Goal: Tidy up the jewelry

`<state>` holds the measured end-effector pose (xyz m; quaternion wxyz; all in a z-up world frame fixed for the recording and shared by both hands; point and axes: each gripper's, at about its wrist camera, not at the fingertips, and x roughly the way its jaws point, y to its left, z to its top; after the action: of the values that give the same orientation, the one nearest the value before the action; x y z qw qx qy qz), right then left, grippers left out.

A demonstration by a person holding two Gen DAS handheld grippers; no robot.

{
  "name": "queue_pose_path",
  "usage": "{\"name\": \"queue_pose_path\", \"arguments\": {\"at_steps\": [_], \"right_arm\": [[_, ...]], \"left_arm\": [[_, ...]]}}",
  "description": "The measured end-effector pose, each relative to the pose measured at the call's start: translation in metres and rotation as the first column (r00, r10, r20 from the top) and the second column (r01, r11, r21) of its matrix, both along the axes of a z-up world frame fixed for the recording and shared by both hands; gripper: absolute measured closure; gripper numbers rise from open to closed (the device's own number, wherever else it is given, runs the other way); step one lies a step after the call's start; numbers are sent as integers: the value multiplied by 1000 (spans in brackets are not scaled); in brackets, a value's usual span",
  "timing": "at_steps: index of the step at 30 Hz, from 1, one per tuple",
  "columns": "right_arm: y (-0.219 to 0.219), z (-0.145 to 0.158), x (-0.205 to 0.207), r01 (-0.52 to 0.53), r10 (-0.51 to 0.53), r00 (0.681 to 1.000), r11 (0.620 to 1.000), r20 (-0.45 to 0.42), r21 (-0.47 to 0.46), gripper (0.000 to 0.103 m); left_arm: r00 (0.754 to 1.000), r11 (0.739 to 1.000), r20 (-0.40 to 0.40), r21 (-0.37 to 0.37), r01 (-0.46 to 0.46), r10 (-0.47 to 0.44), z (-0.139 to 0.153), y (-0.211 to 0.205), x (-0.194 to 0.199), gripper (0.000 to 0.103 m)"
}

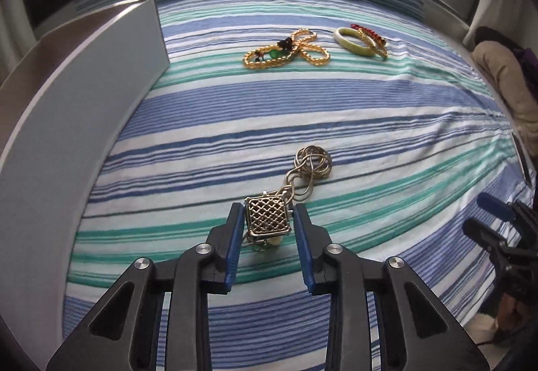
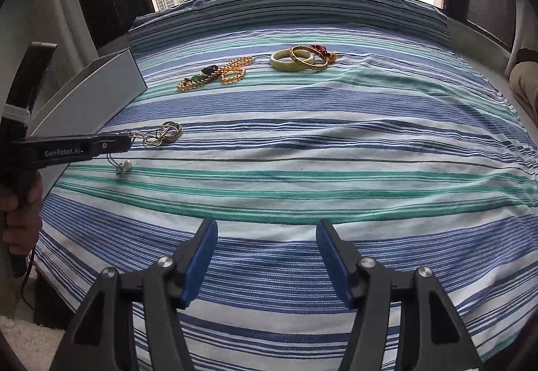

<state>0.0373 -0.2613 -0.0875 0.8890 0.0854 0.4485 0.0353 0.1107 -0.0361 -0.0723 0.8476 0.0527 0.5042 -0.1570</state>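
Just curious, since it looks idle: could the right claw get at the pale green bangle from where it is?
Probably yes. The right claw is open and empty, and only bare striped bedspread lies between it and the pale green bangle. A gold bangle leans on it, which might complicate the grab.

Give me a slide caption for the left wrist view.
Left gripper closed on a gold lattice pendant, its chain trailing across the striped bedsheet.
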Motion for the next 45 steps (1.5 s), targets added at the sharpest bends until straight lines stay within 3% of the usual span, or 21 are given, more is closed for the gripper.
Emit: {"name": "queue_pose_path", "arguments": {"at_steps": [2, 3, 5, 9, 12, 16, 18, 22, 24, 26, 27, 32, 37, 39, 40, 41, 42, 45], "right_arm": [[-1, 2, 5, -20, 20, 1000, 1000, -19, 16, 41], [-3, 4, 10, -28, 29, 999, 999, -31, 32, 41], [-15, 13, 25, -40, 46, 998, 995, -54, 97, 41], [-45, 39, 84, -77, 92, 992, 983, -85, 168, 41], [-60, 52, 147, -85, 89, 995, 992, -46, 91, 41], [-59, 42, 233, -86, 90, 995, 994, -45, 69, 41], [-54, 29, 266, -96, 101, 993, 993, -65, 68, 50], [-47, 1, 305, -61, 64, 992, 998, -109, 29, 59], [-44, -10, 311, -74, 76, 988, 997, -136, 23, 76], [-44, -17, 310, -80, 82, 984, 997, -160, 21, 95], [-45, -17, 305, -84, 87, 984, 996, -156, 24, 97], [-21, 1, 241, -240, 245, 959, 970, -142, 48, 97], [34, 6, 140, -465, 458, 870, 885, -184, 8, 97], [52, 1, 104, -501, 487, 852, 865, -194, -26, 96], [58, -1, 89, -503, 487, 851, 864, -195, -39, 94], [62, -2, 77, -502, 487, 852, 864, -192, -36, 81], [66, 1, 66, -493, 482, 859, 870, -175, -24, 60], [51, 11, 36, -422, 424, 901, 906, -98, 35, 55]], "left_arm": [[1000, 1000, 4, -16, -25, 25, 2, 13, -7, 57], [999, 999, 14, -23, -38, 38, 4, 16, -9, 43], [997, 997, 42, -52, -63, 66, 9, 22, -13, 35], [994, 988, 51, -126, -88, 95, 19, 33, -20, 34], [990, 986, 76, -133, -104, 115, 27, 43, -31, 33], [984, 982, 92, -129, -141, 153, 32, 57, -44, 31], [981, 978, 83, -129, -165, 176, 31, 66, -48, 31], [974, 971, 71, -120, -205, 214, 28, 81, -54, 31], [973, 969, 61, -120, -215, 223, 25, 86, -54, 31], [972, 968, 50, -120, -222, 229, 21, 87, -53, 31], [972, 967, 46, -120, -224, 231, 19, 87, -52, 31], [975, 970, 46, -121, -210, 217, 20, 86, -56, 31], [977, 973, 41, -106, -204, 209, 17, 84, -56, 31], [979, 975, 31, -94, -200, 204, 13, 82, -56, 31], [980, 977, 28, -87, -196, 199, 13, 82, -56, 31], [981, 978, 28, -81, -190, 193, 12, 81, -56, 31], [982, 980, 29, -75, -183, 186, 13, 80, -57, 28], [985, 985, 44, -54, -166, 169, 15, 76, -59, 23]]}}
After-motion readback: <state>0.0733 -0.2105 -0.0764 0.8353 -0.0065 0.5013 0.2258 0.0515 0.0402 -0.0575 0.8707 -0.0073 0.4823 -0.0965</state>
